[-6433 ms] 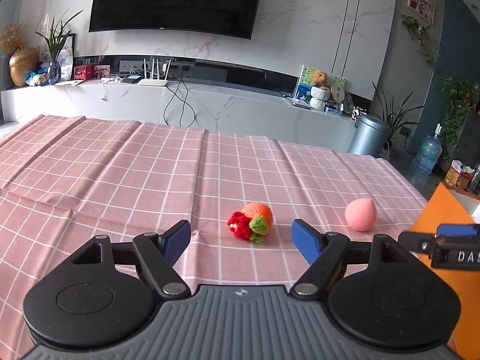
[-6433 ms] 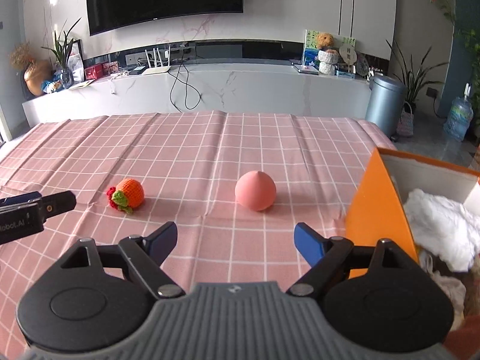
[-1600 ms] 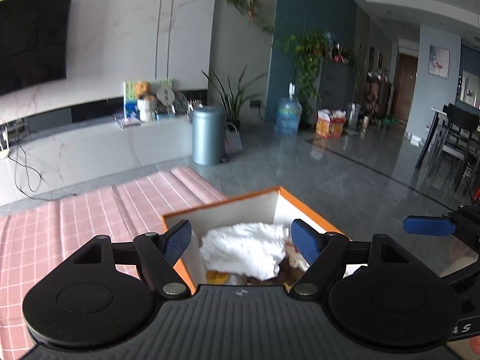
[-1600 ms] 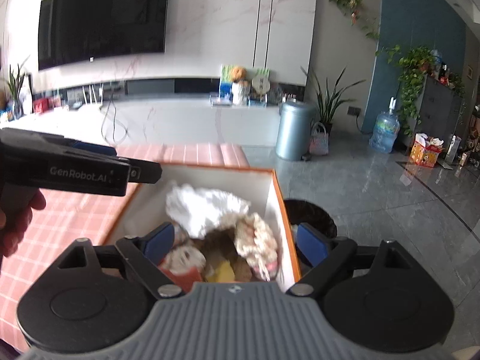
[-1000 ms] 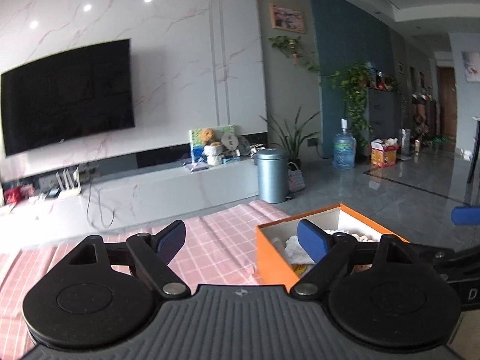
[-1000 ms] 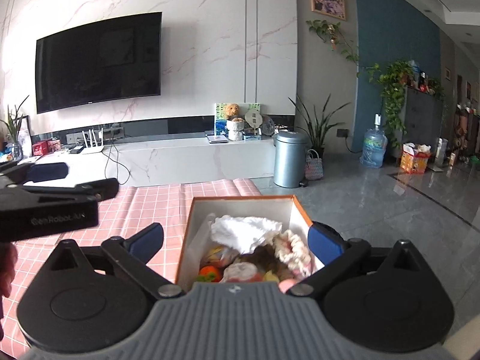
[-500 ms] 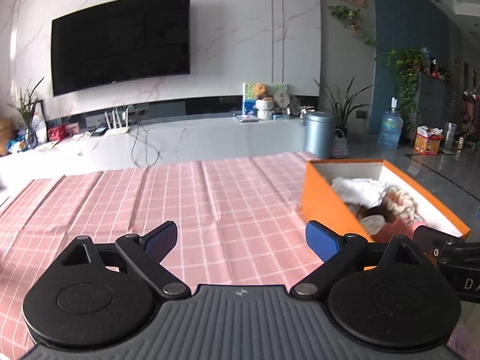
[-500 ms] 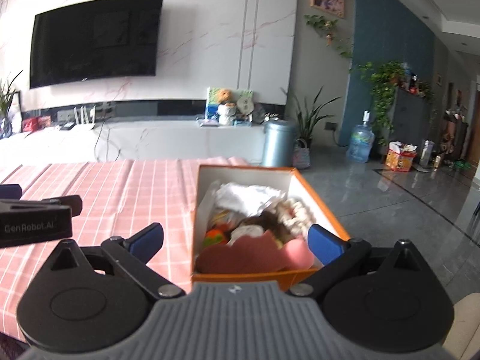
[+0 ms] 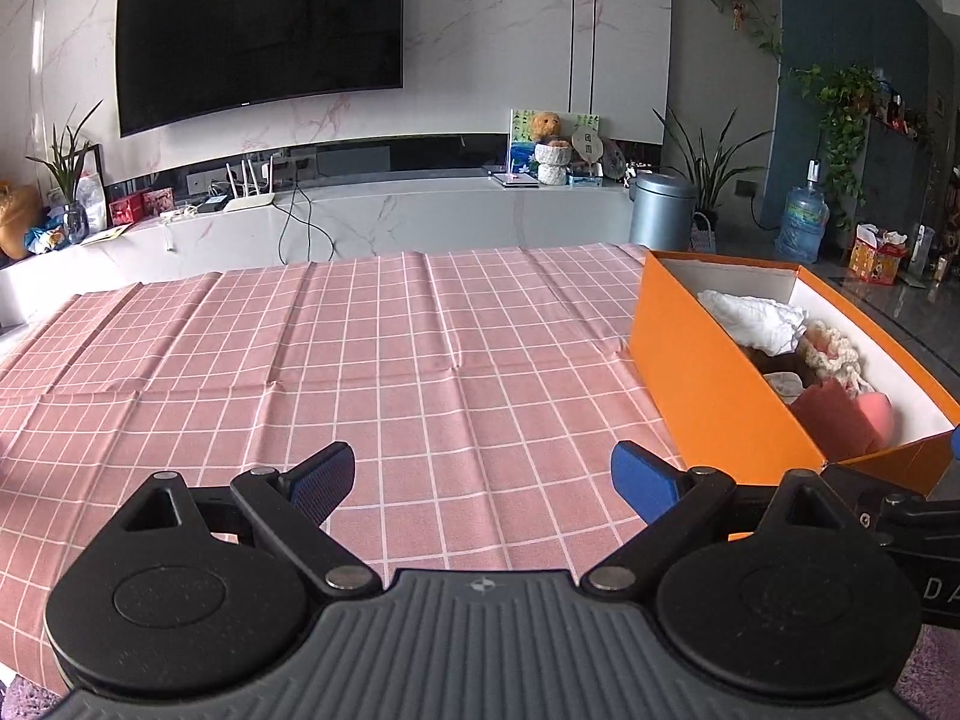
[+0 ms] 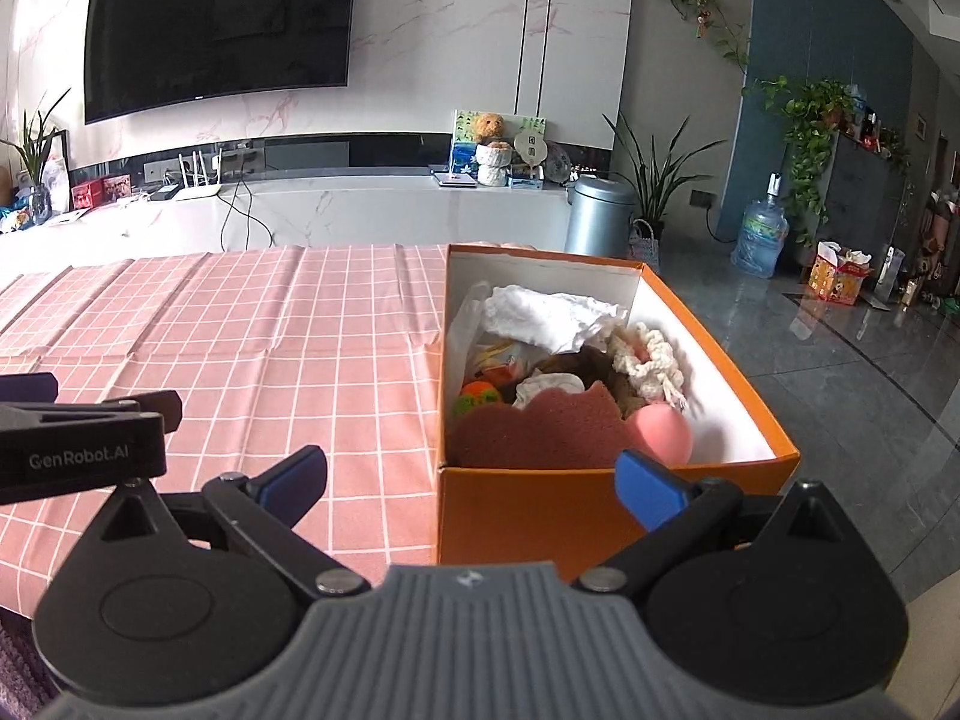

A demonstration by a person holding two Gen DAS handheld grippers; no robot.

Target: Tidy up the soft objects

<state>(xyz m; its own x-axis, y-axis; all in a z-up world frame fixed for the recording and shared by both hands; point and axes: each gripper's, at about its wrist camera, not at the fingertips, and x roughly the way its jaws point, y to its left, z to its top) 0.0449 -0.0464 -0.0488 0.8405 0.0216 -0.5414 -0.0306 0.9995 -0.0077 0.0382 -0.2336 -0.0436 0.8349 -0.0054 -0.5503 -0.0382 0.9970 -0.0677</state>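
Both the left gripper (image 9: 483, 477) and right gripper (image 10: 471, 483) gape wide and empty beside the orange box (image 10: 540, 510), where the pink ball (image 10: 663, 433) lies

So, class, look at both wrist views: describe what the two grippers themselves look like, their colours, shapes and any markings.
Each gripper, left gripper and right gripper, has a ribbed dark grey body, two round black discs with black linkage arms, and blue ribbed fingertips. Seen side-on from the right wrist view, the left gripper's black casing reads "GenRobot.AI" in white. No cables or sleeves show.
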